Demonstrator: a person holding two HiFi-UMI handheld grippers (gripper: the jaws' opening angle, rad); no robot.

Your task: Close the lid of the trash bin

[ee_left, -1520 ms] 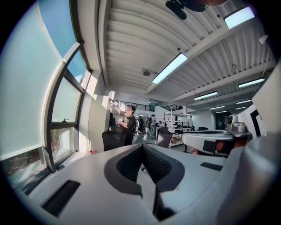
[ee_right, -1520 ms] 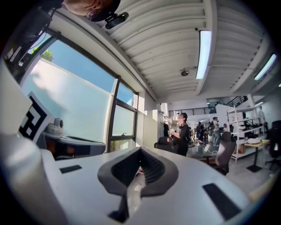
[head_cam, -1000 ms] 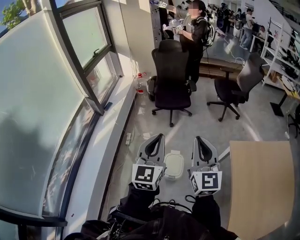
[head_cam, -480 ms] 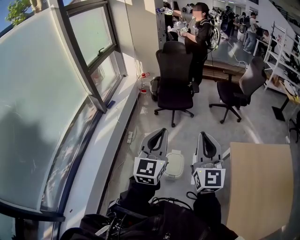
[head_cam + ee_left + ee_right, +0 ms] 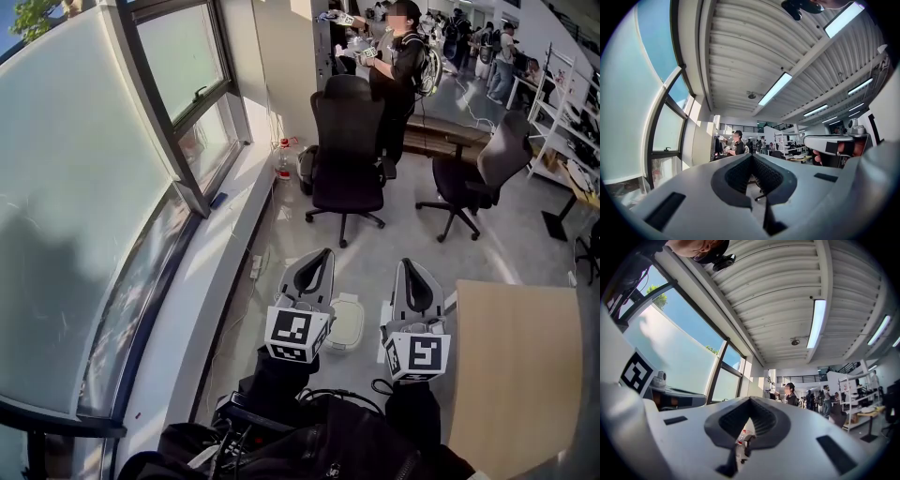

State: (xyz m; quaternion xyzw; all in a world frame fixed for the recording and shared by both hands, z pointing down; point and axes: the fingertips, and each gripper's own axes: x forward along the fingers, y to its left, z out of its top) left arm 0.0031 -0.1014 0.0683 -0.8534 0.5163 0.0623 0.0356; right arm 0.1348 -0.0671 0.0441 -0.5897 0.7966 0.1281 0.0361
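Note:
A white trash bin (image 5: 349, 324) stands on the grey floor, seen from above; the left gripper hides its left edge. I cannot tell how its lid stands. My left gripper (image 5: 324, 253) hangs in the air above and just left of the bin, jaws shut with nothing between them. My right gripper (image 5: 406, 263) hangs just right of the bin, also shut and empty. In the left gripper view the left gripper (image 5: 751, 159) points across the room toward the ceiling. The right gripper (image 5: 750, 400) does the same in its own view. The bin appears in neither gripper view.
A long window and its sill (image 5: 202, 281) run along the left. A wooden table (image 5: 516, 366) sits at the right. Two black office chairs (image 5: 344, 150) (image 5: 478, 173) stand further off, with a person (image 5: 398, 66) behind them. A bottle (image 5: 282, 161) stands by the wall.
Both grippers have shifted slightly up and forward in the head view and remain shut. The bin has not moved.

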